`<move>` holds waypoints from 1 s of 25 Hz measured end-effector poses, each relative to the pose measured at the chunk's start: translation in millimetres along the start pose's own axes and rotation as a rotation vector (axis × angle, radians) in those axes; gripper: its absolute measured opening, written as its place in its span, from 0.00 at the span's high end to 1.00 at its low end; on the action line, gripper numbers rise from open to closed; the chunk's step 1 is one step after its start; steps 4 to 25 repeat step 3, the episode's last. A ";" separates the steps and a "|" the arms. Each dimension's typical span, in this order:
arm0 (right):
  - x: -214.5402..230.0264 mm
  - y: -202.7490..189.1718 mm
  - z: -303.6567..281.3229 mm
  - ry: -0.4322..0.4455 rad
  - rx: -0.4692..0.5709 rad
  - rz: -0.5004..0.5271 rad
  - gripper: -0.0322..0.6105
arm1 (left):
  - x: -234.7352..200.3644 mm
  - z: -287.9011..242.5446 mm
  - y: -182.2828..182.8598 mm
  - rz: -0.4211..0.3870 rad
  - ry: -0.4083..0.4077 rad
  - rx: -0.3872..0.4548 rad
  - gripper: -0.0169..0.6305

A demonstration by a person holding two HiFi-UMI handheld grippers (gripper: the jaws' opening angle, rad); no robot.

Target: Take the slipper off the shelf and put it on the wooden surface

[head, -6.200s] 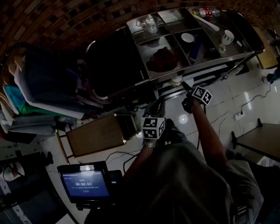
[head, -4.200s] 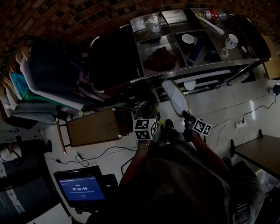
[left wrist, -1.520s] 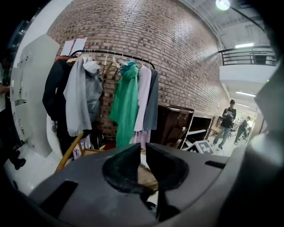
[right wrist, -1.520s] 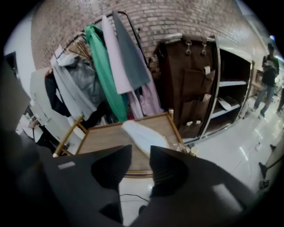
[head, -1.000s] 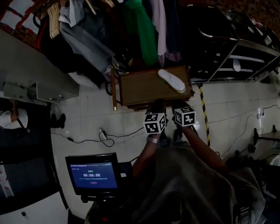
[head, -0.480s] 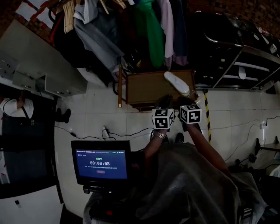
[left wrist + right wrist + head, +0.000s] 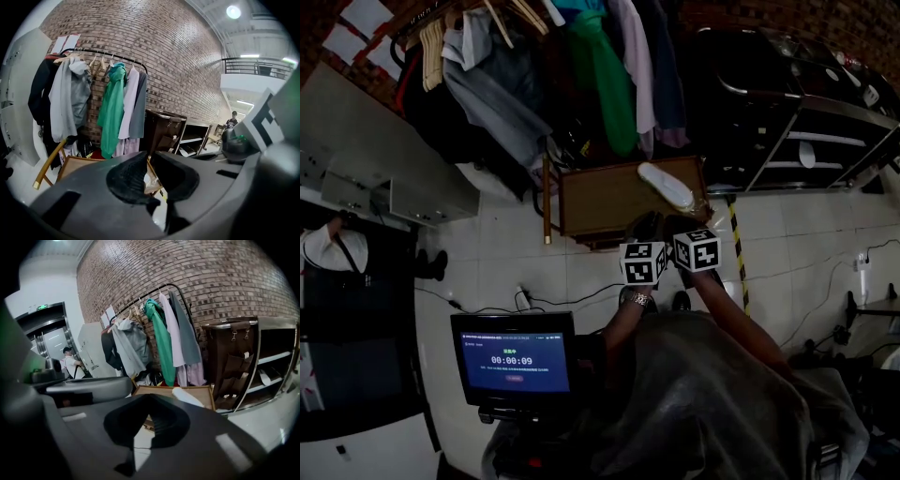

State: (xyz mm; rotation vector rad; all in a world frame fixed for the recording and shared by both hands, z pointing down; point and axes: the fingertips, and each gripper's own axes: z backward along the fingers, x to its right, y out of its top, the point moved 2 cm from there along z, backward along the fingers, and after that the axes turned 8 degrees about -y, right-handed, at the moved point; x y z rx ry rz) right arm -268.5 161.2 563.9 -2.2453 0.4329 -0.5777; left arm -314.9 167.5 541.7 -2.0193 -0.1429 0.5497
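Note:
The white slipper (image 7: 667, 186) lies flat on the right part of the low wooden table (image 7: 600, 199), free of both grippers. My left gripper (image 7: 643, 226) and right gripper (image 7: 676, 228) hover side by side just before the table's front edge, short of the slipper. The right gripper (image 7: 147, 399) has its jaws together with nothing in them. In that view the slipper (image 7: 187, 397) rests on the wooden table (image 7: 206, 393) ahead. The left gripper (image 7: 149, 157) also has its jaws together and empty, with the table (image 7: 75, 164) beyond.
A metal shelf unit (image 7: 825, 141) stands to the right, a dark cabinet (image 7: 741, 112) beside it. Behind the table hangs a clothes rack (image 7: 581, 66). A monitor (image 7: 514, 354), floor cables (image 7: 562, 302) and striped tape (image 7: 733, 234) lie on the tiled floor. A person (image 7: 333, 253) stands far left.
Earlier the right gripper took the slipper from the shelf and carried it to the table. Over the last second the slipper stays on the wood and both grippers hold close together before it.

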 end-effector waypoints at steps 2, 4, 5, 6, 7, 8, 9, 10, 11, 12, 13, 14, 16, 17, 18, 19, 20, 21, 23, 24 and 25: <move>13.0 -0.5 9.4 -0.016 0.001 -0.005 0.94 | 11.8 -7.0 -1.3 0.007 -0.018 0.002 0.91; 19.5 -0.9 14.1 -0.024 0.001 -0.010 0.94 | 17.4 -10.4 -2.1 0.010 -0.028 0.003 0.91; 19.5 -0.9 14.1 -0.024 0.001 -0.010 0.94 | 17.4 -10.4 -2.1 0.010 -0.028 0.003 0.91; 19.5 -0.9 14.1 -0.024 0.001 -0.010 0.94 | 17.4 -10.4 -2.1 0.010 -0.028 0.003 0.91; 19.5 -0.9 14.1 -0.024 0.001 -0.010 0.94 | 17.4 -10.4 -2.1 0.010 -0.028 0.003 0.91; 19.5 -0.9 14.1 -0.024 0.001 -0.010 0.94 | 17.4 -10.4 -2.1 0.010 -0.028 0.003 0.91; 19.5 -0.9 14.1 -0.024 0.001 -0.010 0.94 | 17.4 -10.4 -2.1 0.010 -0.028 0.003 0.91; 19.5 -0.9 14.1 -0.024 0.001 -0.010 0.94 | 17.4 -10.4 -2.1 0.010 -0.028 0.003 0.91; 19.5 -0.9 14.1 -0.024 0.001 -0.010 0.94 | 17.4 -10.4 -2.1 0.010 -0.028 0.003 0.91; 19.5 -0.9 14.1 -0.024 0.001 -0.010 0.94 | 17.4 -10.4 -2.1 0.010 -0.028 0.003 0.91; 19.5 -0.9 14.1 -0.024 0.001 -0.010 0.94 | 17.4 -10.4 -2.1 0.010 -0.028 0.003 0.91; 19.5 -0.9 14.1 -0.024 0.001 -0.010 0.94 | 17.4 -10.4 -2.1 0.010 -0.028 0.003 0.91; 19.5 -0.9 14.1 -0.024 0.001 -0.010 0.94 | 17.4 -10.4 -2.1 0.010 -0.028 0.003 0.91; 19.5 -0.9 14.1 -0.024 0.001 -0.010 0.94 | 17.4 -10.4 -2.1 0.010 -0.028 0.003 0.91; 19.5 -0.9 14.1 -0.024 0.001 -0.010 0.94 | 17.4 -10.4 -2.1 0.010 -0.028 0.003 0.91; 19.5 -0.9 14.1 -0.024 0.001 -0.010 0.94 | 17.4 -10.4 -2.1 0.010 -0.028 0.003 0.91; 19.5 -0.9 14.1 -0.024 0.001 -0.010 0.94 | 17.4 -10.4 -2.1 0.010 -0.028 0.003 0.91; 19.5 -0.9 14.1 -0.024 0.001 -0.010 0.94 | 17.4 -10.4 -2.1 0.010 -0.028 0.003 0.91; 19.5 -0.9 14.1 -0.024 0.001 -0.010 0.94 | 17.4 -10.4 -2.1 0.010 -0.028 0.003 0.91; 19.5 -0.9 14.1 -0.024 0.001 -0.010 0.94 | 17.4 -10.4 -2.1 0.010 -0.028 0.003 0.91; 19.5 -0.9 14.1 -0.024 0.001 -0.010 0.94 | 17.4 -10.4 -2.1 0.010 -0.028 0.003 0.91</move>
